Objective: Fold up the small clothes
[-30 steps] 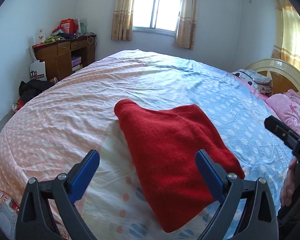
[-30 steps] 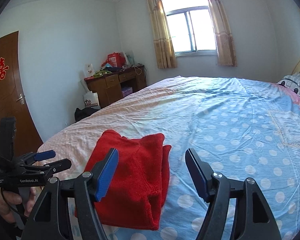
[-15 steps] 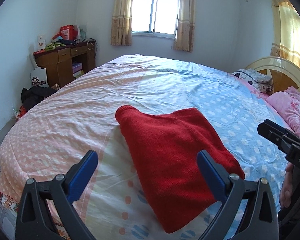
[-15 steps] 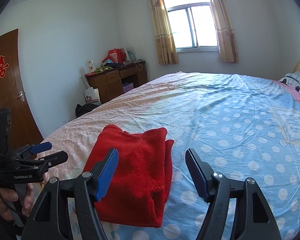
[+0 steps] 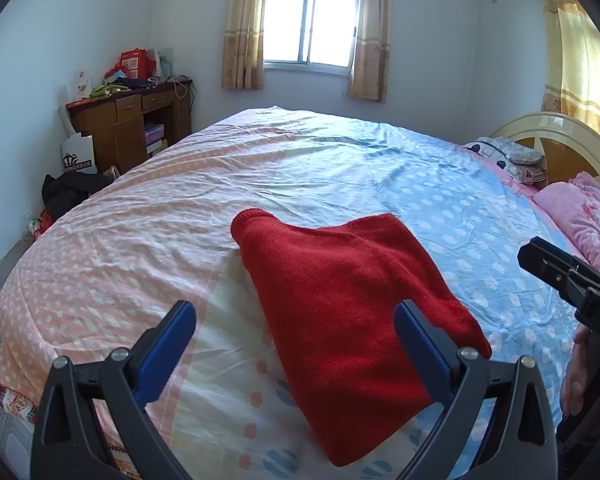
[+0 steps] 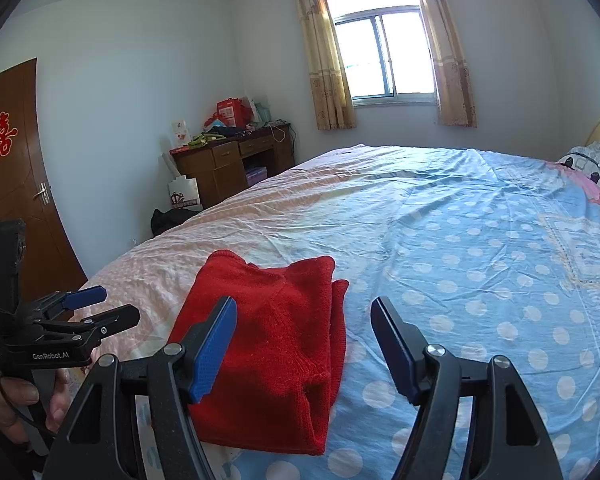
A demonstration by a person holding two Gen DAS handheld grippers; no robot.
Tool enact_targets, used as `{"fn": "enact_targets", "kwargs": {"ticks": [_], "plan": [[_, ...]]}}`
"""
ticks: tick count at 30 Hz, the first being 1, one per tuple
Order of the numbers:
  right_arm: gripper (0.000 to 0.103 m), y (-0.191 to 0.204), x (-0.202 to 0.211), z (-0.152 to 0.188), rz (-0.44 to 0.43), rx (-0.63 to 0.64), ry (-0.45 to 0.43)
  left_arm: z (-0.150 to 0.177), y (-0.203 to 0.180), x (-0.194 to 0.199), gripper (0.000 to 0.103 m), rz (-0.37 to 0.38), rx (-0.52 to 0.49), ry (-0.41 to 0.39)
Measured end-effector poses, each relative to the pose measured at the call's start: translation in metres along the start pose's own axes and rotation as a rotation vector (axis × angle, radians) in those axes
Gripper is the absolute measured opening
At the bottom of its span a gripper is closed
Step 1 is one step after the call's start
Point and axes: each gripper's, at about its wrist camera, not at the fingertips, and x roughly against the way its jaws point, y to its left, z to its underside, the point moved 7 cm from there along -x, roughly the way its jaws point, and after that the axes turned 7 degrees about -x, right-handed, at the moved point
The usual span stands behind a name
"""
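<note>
A red knitted garment (image 5: 340,292) lies folded into a compact rectangle on the bed's dotted sheet (image 5: 180,216); it also shows in the right wrist view (image 6: 276,344). My left gripper (image 5: 296,320) is open and empty, held above the garment's near end. My right gripper (image 6: 304,320) is open and empty, also above the garment's near edge, not touching it. The left gripper shows at the left edge of the right wrist view (image 6: 96,304), and the right gripper's body at the right edge of the left wrist view (image 5: 568,276).
A wooden desk (image 5: 128,128) with clutter stands by the far left wall. A black bag (image 5: 68,192) lies on the floor beside the bed. Pink bedding (image 5: 580,216) and a pillow (image 5: 508,160) lie by the headboard (image 5: 560,136). A door (image 6: 8,184) is at left.
Both grippers have drawn back and tilted slightly, so the room sits lower in view. The folded garment has not moved. Both grippers stay open.
</note>
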Motion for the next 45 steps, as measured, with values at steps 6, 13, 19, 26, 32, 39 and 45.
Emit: {"fn": "enact_targets", "kwargs": {"ticks": [6, 13, 19, 26, 32, 39, 45], "plan": [[0.07, 0.002, 0.003, -0.001, -0.002, 0.003, -0.01, 0.003, -0.002, -0.002, 0.101, 0.003, -0.012, 0.006], [0.07, 0.002, 0.006, -0.003, 0.0, -0.003, -0.027, 0.001, -0.003, -0.002, 0.102, -0.007, -0.024, 0.006], [0.07, 0.002, 0.009, -0.006, 0.005, -0.004, -0.048, -0.003, -0.005, 0.002, 0.103, -0.011, -0.045, -0.001], [0.071, 0.003, 0.02, -0.013, 0.013, 0.005, -0.103, -0.01, -0.003, 0.011, 0.103, -0.035, -0.052, -0.037], [0.071, 0.009, 0.026, -0.016, 0.009, 0.022, -0.129, -0.015, 0.0, 0.016, 0.103, -0.038, -0.037, -0.058], [0.071, 0.014, 0.026, -0.014, 0.004, 0.043, -0.129, -0.019, 0.007, 0.018, 0.103, -0.05, -0.012, -0.066], [0.071, 0.019, 0.023, -0.009, 0.0, 0.061, -0.111, -0.019, 0.01, 0.022, 0.103, -0.078, -0.017, -0.1]]}}
